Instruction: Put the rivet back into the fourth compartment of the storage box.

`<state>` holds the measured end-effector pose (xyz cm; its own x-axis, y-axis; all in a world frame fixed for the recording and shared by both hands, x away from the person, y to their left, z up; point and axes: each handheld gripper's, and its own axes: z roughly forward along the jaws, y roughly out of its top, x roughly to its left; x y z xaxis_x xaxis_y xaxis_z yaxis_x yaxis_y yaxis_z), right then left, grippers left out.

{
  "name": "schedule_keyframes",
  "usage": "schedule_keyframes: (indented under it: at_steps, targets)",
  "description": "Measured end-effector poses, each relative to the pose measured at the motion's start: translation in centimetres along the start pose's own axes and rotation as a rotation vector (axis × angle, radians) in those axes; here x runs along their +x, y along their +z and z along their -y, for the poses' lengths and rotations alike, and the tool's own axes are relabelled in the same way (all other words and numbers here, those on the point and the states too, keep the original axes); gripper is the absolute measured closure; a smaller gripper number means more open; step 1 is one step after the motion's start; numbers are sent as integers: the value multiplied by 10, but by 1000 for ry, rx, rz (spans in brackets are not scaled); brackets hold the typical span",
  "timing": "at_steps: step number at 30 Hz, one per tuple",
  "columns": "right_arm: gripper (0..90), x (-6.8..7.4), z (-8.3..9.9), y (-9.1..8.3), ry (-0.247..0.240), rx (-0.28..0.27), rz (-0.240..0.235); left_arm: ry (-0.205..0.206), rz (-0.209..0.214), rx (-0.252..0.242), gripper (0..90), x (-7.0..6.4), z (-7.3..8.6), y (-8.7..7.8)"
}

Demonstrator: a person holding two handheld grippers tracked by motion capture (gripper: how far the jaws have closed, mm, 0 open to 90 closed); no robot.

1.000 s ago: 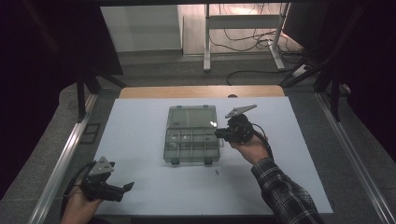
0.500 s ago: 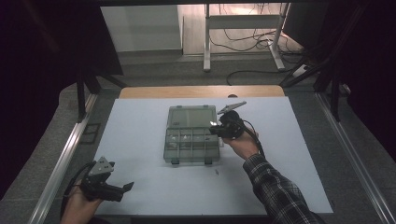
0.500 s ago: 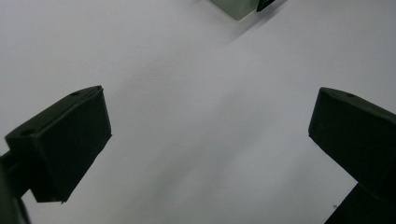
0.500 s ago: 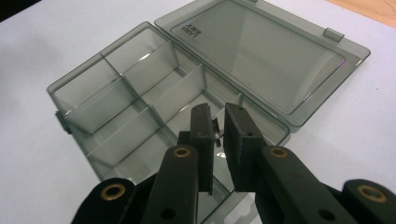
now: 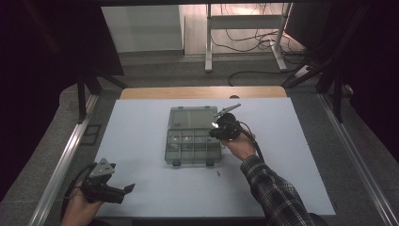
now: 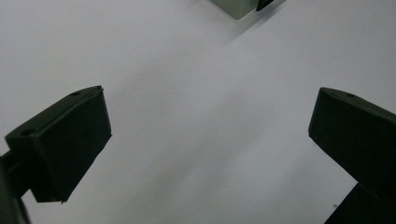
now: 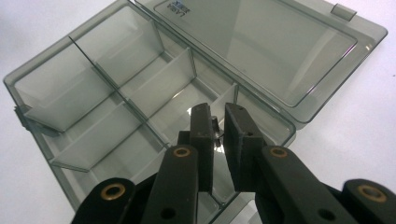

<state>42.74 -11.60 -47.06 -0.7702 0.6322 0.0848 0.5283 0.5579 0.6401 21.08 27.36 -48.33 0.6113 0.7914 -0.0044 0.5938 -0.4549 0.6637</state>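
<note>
Box: the smoky-grey see-through plastic organiser box [image 5: 193,141] sits about mid-table on the white sheet, lid [image 7: 261,46] flipped fully open and lying flat on the far side. Dividers split the tray into several compartments; the ones I can see into look bare.

Small part: there's a tiny dark metal bit [image 7: 215,127] caught between my right tips, looks like a little screw or pin but honestly too small for me to call.

Right gripper: my black two-jaw right gripper [image 7: 218,135] is over the right end of the tray, jaws nearly together and pinching that tiny bit, tips dipped into a compartment next to the hinge side. In the high view the right gripper [image 5: 225,128] sits at the box's right edge, with the hand in a plaid sleeve [image 5: 277,197] behind it.

Left gripper: my black left gripper [image 5: 123,190] is parked at the near left corner of the table, well apart from the box, jaws spread wide with nothing between them. Its own view has just white surface between the jaws and a corner of the box [image 6: 238,7] at the top edge.

Speck: one tiny dark speck [image 5: 218,174] lies on the sheet just in front of the box.

Table: white sheet [image 5: 141,122] over a wooden top [image 5: 202,92].
</note>
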Motion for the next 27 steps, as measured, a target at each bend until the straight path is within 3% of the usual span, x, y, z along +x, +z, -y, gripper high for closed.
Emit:
schedule_keyframes:
  at_steps: [8, 16, 27]
  targets:
    - [701, 3, -1, -1, -12, -10, 43, 1, 1, 1, 0, 0, 0, 0]
    - [589, 6, -1, -14, -19, -6, 25, 3, -1, 1, 0, 0, 0, 0]
    - [485, 24, 3, -37, -62, -18, 25, 4, 0, 2, 0, -1, 0, 0]
